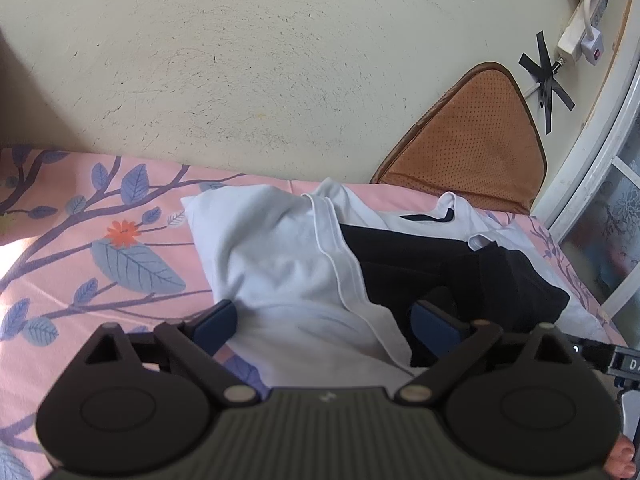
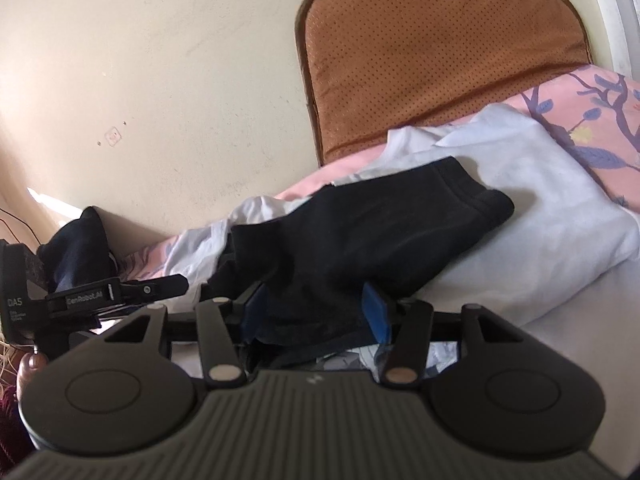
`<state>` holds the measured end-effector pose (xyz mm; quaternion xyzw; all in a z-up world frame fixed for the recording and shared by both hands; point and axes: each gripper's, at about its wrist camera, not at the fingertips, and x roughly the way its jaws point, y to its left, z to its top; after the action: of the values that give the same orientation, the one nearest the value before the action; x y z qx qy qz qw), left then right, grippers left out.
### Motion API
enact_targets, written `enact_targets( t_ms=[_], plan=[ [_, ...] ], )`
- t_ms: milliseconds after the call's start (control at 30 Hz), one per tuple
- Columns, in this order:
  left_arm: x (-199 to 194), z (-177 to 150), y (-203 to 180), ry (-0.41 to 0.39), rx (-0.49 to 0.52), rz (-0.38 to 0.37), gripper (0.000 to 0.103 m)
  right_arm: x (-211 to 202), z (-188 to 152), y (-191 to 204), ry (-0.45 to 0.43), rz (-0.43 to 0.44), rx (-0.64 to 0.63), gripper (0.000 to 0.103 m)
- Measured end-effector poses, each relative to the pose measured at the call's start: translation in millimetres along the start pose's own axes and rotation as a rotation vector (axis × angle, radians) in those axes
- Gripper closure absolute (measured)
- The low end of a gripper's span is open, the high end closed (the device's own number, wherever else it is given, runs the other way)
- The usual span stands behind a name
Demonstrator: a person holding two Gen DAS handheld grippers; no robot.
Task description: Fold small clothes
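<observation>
My left tongs (image 1: 320, 320) gape over the white garment (image 1: 280, 256); right tongs (image 2: 316, 312) straddle the black garment (image 2: 360, 224), seemingly unpinched.

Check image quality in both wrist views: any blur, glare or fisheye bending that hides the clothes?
Left wrist view: sharp; sunlight washes out the bedsheet at far left; the window frame bows strongly. Right wrist view: slightly soft; the black garment shows little fold detail; the white garment is bright but readable.
</observation>
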<state>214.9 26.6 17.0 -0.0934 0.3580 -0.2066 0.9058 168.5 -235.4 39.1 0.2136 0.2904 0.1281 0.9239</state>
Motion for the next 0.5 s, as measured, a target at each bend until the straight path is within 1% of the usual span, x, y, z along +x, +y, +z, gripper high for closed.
enact_targets(
  t_ms=[133, 233, 333, 433, 500],
  plan=[
    [1.4, -0.5, -3.4, 0.004, 0.02, 0.016, 0.005, 0.6, -2.7, 5.4, 0.0, -0.018, -0.04, 0.046],
    [-0.5, -0.9, -0.4, -0.005, 0.005, 0.011, 0.005, -5.3, -3.3, 0.1, -0.028, 0.017, -0.009, 0.046],
    [-3.9, -0.7, 7.4, -0.024, -0.041, -0.001, 0.005, -10.2, -2.5, -4.7, -0.056, 0.045, 0.028, 0.046],
    [-3.5, 0.1, 11.5, -0.026, -0.074, 0.009, 0.003, -7.2, -1.0, -6.8, -0.038, 0.046, 0.05, 0.046],
    [-3.0, 0.1, 10.7, -0.027, -0.072, 0.013, 0.003, -5.0, -0.8, -7.0, -0.023, 0.043, 0.051, 0.046]
  ],
)
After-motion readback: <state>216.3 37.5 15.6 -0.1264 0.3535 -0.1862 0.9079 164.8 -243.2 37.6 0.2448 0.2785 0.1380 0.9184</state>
